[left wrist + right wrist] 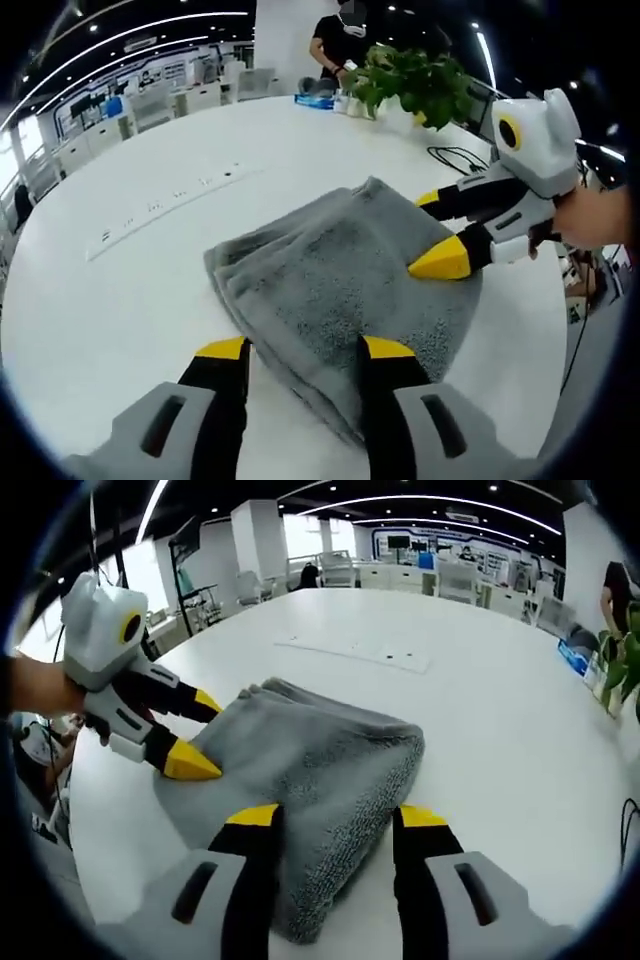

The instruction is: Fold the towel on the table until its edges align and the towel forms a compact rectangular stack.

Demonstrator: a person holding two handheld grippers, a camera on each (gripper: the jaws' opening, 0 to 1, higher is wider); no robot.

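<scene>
Grey towel (340, 280) lies folded, edges uneven (fluffy pile); both grippers (305, 350) (335, 815) gape apart.

A leafy green potted plant (415, 85) stands at one o'clock, a black cable (458, 157) just below it.

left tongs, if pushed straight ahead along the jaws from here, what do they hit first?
Most likely the grey towel: its near folded edge already lies between the open jaws of the left tongs. Further on the same line sit the right tongs, resting on the towel's far side, though depth is hard to judge.
</scene>
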